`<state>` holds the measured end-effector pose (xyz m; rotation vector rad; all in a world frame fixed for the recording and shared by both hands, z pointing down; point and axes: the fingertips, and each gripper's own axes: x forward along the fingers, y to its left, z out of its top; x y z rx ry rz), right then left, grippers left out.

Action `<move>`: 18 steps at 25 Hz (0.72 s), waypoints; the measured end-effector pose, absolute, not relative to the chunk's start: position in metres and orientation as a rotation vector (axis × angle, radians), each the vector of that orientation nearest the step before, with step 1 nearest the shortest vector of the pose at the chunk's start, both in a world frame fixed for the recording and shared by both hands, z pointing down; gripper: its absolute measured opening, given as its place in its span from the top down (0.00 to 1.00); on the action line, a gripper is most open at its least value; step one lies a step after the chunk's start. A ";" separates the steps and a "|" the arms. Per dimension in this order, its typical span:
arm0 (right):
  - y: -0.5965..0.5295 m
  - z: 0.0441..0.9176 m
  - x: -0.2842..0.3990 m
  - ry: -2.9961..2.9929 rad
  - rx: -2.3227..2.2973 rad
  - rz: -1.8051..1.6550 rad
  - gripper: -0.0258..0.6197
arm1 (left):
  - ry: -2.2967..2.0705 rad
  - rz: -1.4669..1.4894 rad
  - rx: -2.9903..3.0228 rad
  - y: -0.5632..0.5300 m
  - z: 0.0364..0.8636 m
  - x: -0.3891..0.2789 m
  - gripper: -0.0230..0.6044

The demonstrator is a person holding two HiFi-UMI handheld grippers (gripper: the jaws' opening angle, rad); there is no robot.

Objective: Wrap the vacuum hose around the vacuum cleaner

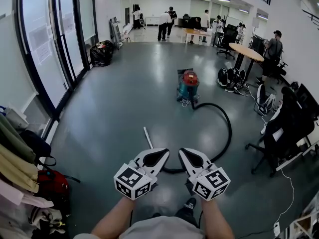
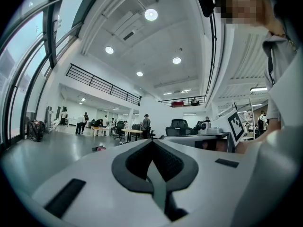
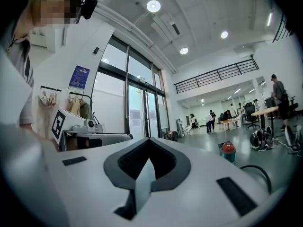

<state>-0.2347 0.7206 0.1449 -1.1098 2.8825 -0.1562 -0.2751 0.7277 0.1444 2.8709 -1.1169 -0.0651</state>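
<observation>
Along the left edge hung coats and a red bag (image 1: pixel 50 183), beside the glass wall (image 1: pixel 47 44). The left gripper (image 1: pixel 158 157) was held level, its jaws pressed together on nothing. Just beyond it a thin metal tube (image 1: pixel 148 137) lay on the grey floor (image 1: pixel 124 98). Farther out, well apart from both hands, stood the vacuum cleaner (image 1: pixel 189 85), red on top and teal below. The right gripper (image 1: pixel 192 158) was likewise closed and empty. The black vacuum hose (image 1: pixel 227 128) lay unwrapped, looping from the cleaner's base out to the right and back toward the grippers. A black office chair (image 1: pixel 284 133) stood at the far right.
</observation>
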 end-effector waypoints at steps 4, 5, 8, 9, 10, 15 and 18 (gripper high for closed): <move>0.721 0.146 -0.235 2.894 -1.110 -0.161 0.96 | -1.112 -0.060 2.871 0.728 0.146 -0.275 0.95; 0.722 0.147 -0.237 2.901 -1.107 -0.161 0.96 | -1.113 -0.057 2.871 0.728 0.146 -0.277 0.95; 0.720 0.151 -0.242 2.923 -1.098 -0.168 0.96 | -1.118 -0.055 2.869 0.724 0.148 -0.281 0.95; 0.719 0.152 -0.243 2.928 -1.095 -0.172 0.96 | -1.120 -0.055 2.867 0.722 0.148 -0.282 0.95; 0.717 0.153 -0.244 2.933 -1.093 -0.173 0.96 | -1.121 -0.055 2.864 0.720 0.149 -0.282 0.96; 0.700 0.155 -0.241 2.946 -1.091 -0.176 0.96 | -1.122 -0.037 2.849 0.704 0.156 -0.282 0.95; 0.683 0.161 -0.238 2.950 -1.086 -0.199 0.96 | -1.138 -0.025 2.831 0.686 0.161 -0.283 0.95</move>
